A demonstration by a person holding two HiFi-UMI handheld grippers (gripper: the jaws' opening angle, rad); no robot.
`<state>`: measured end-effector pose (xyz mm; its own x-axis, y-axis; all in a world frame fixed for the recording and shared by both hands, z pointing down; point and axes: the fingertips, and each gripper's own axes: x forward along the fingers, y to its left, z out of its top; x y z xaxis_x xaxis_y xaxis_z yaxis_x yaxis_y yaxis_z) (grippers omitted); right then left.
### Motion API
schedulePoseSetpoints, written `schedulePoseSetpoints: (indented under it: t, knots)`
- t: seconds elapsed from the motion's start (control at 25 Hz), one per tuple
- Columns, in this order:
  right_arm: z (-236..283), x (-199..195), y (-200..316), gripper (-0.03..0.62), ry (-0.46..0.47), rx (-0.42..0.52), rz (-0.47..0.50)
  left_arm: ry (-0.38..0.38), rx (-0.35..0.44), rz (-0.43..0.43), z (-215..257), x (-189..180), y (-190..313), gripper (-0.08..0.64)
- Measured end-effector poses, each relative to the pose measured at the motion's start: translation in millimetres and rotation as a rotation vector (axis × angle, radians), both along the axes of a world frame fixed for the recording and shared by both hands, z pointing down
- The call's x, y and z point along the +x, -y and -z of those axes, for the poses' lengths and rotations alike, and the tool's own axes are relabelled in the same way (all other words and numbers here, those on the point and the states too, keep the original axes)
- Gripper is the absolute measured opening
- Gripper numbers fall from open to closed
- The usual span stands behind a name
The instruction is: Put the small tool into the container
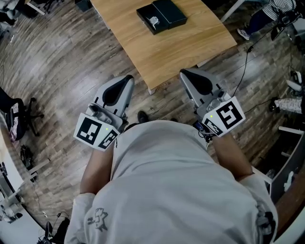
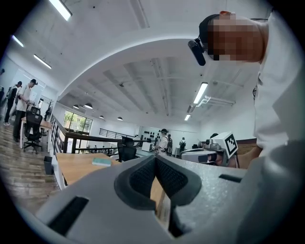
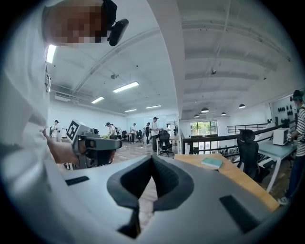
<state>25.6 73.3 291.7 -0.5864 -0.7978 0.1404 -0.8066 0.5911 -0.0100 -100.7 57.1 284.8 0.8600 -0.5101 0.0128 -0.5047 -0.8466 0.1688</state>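
**Both tools shut and empty, short of the counter**

We are holding the left tool (image 1: pixel 127 80) and the right tool (image 1: pixel 185 74) close to our body, above the wooden floor (image 1: pixel 62 71). Both are pointing toward the wooden counter (image 1: pixel 190 43). Each tool's jaws are pressing together with nothing between them. The black container (image 1: pixel 171 13) is lying far up the counter, well apart from both tools. A small silvery piece (image 1: pixel 153 20) is resting on its near-left half; we cannot tell whether it is sitting inside.
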Motion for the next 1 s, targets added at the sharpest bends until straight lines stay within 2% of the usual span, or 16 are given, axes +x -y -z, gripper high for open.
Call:
schedulePoseSetpoints:
  t: [0.48,0.68,1.0]
  knots:
    - [-15,78,-65,0.005,0.011,-0.023,0.037,0.034,-0.005,0.041,-11,76,-64,0.006]
    - [-19,103,-85,0.005,0.029,-0.014,0.037,0.055,-0.013,0.079,-14,94,-81,0.006]
    - [-25,136,-104,0.005,0.035,-0.021,0.041,0.053,-0.009,0.082,-13,126,-100,0.005]
